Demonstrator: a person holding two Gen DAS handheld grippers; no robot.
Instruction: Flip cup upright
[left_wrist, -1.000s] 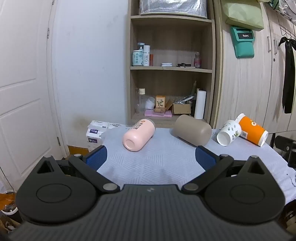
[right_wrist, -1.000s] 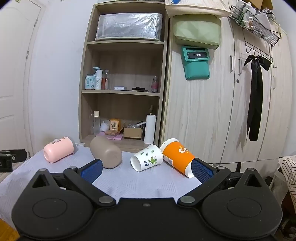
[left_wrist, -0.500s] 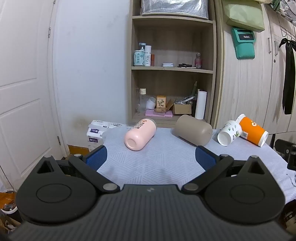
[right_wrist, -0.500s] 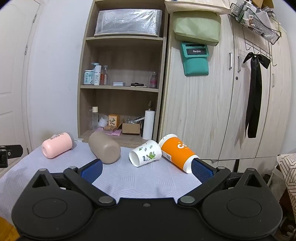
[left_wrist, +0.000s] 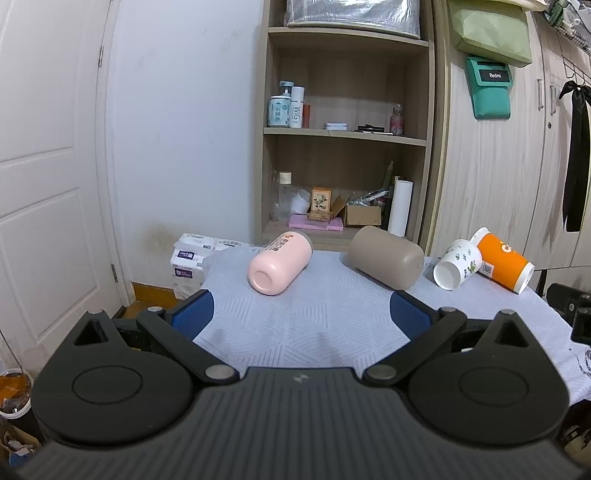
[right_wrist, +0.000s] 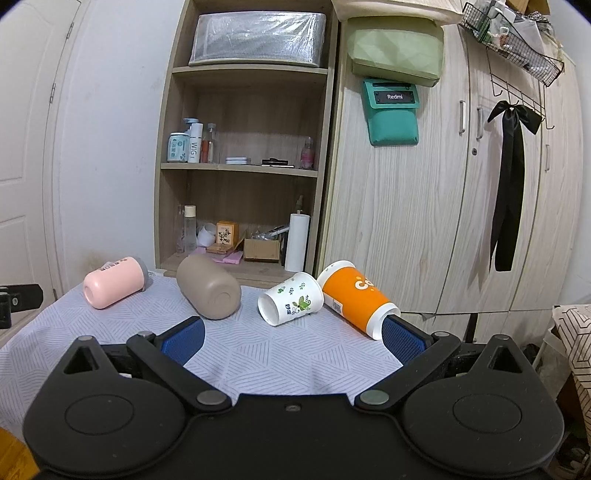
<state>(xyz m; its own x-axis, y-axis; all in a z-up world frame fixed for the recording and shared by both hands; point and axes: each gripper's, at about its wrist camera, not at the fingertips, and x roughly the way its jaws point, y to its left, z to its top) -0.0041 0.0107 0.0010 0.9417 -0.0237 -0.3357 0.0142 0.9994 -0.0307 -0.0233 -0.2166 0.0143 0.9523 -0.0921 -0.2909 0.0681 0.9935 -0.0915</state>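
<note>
- Orange paper cup (right_wrist: 354, 300) is seen lying on its side on the patterned tablecloth (right_wrist: 280, 354); only "Co" of its white lettering can be read.
- Touching it, a white leaf-printed cup (right_wrist: 291, 303) lies tipped, with a taupe tumbler (right_wrist: 208, 286) and a pink tumbler (right_wrist: 114, 282) with small, perhaps Chinese, print alongside.
- "Redmi" is read on the teal pouch (right_wrist: 394, 112).
- Left gripper (left_wrist: 301, 310) and right gripper (right_wrist: 293, 338) are held spread wide, nothing grasped.

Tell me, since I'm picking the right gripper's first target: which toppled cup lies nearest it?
The orange cup: its white end almost reaches the right gripper's fingertip. The white leaf-print, taupe and pink cups lie farther left.
</note>
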